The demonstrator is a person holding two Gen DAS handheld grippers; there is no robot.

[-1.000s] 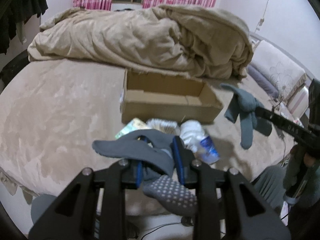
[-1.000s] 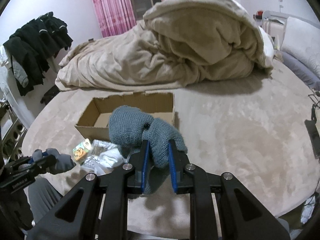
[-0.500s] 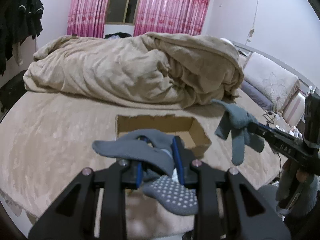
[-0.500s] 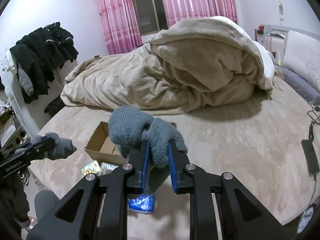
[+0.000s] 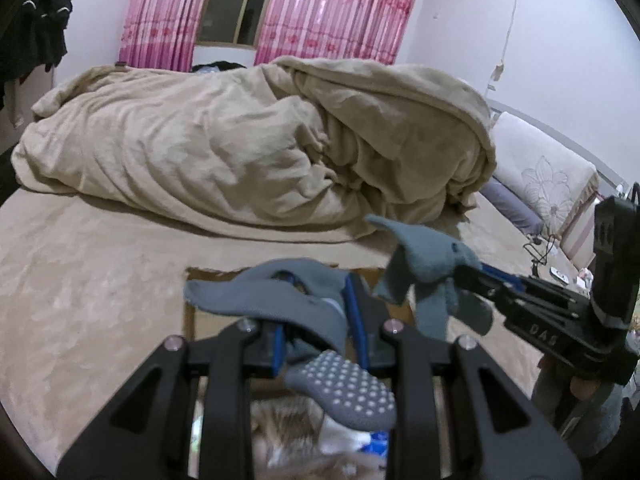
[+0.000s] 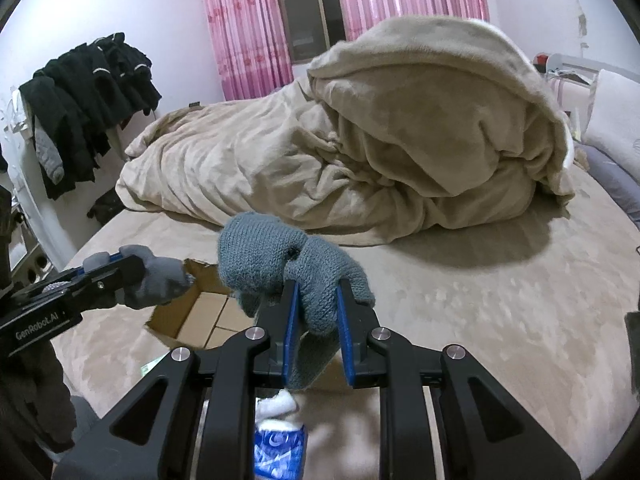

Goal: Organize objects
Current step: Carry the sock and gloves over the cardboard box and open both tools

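Left wrist view: sock point(image 5: 280, 304) clamped in left gripper point(image 5: 320, 320), carried since a second ago up and forward over box point(image 5: 190, 312); glove point(image 5: 428, 268) at 2 o'clock pinched in right gripper point(image 5: 476, 276), likewise raised. Likely close to dropping both in. Readable: "DAS" on right gripper, "GenRobot.AI" on left gripper seen from right wrist. Blanket point(image 5: 240, 152) at 12 o'clock.

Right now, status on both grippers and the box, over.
Left gripper shut on grey sock. Right gripper shut on knit glove. Both held above open cardboard box. Nothing between them and box.
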